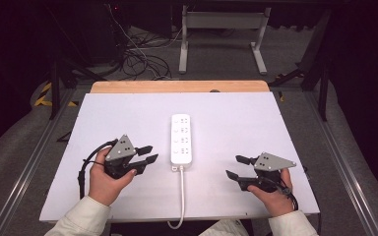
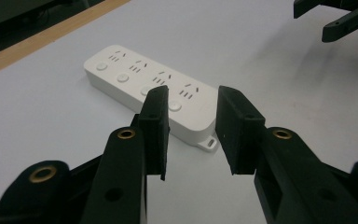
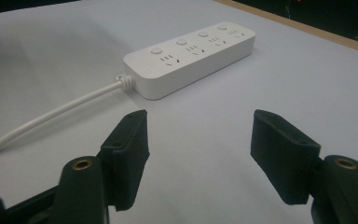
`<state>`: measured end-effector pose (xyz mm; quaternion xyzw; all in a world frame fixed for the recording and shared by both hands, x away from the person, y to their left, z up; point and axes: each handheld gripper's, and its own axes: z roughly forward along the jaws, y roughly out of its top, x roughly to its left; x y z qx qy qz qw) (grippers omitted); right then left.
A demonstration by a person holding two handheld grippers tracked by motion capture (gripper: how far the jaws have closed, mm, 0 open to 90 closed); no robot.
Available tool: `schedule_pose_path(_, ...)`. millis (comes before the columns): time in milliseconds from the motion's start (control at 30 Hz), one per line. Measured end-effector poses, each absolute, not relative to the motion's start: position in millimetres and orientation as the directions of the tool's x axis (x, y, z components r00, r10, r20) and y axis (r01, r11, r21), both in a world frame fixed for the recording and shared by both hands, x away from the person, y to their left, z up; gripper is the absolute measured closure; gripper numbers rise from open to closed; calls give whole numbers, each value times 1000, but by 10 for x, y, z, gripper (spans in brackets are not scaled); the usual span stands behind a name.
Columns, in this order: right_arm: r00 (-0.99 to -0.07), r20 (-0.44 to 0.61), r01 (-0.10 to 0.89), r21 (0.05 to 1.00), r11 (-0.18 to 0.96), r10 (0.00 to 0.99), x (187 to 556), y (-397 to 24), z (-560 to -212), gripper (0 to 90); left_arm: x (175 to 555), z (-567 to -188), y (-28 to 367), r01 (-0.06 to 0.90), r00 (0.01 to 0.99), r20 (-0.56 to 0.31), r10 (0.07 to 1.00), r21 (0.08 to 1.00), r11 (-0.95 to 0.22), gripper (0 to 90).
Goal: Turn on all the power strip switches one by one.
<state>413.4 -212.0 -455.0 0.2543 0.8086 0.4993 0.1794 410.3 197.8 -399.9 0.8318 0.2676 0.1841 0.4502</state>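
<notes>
Two hand-held grippers are being kept on either side of a white power strip [image 1: 181, 139] lying on a white table [image 1: 128, 113].

The power strip is lying flat near the table's middle, its cord [image 1: 181, 196] running toward the near edge. The left gripper [image 1: 146, 153] is being pointed at the strip from just beside it, jaws parted with nothing between them. The right gripper [image 1: 236, 167] is being held farther off on the other side, jaws spread wider, also empty.

Bright white table, dark surroundings, soft shadows
</notes>
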Motion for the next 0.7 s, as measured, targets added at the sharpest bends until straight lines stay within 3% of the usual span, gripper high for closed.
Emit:
schedule_pose_path(267,-808,-32,234,898,371,588,4136,-2126,-4556,374,4162,-3961,1869,273,801,65,596,846,-459,647)
schedule_pose_path(367,-809,-32,234,898,372,587,4136,-2124,-4556,374,4214,-3961,1833,287,815,26,578,849,-443,654)
schedule_pose_path(467,-810,-32,233,899,371,585,4133,-2121,-4554,374,4274,-3964,1793,311,831,-22,555,846,-432,695)
schedule_pose_path(667,-812,-32,232,899,372,583,4134,-2126,-4555,374,4379,-3987,1692,331,843,-37,537,821,-464,780)
schedule_pose_path(700,-812,-32,232,898,373,582,4134,-2128,-4555,374,4399,-3995,1668,332,847,-36,531,815,-475,828)
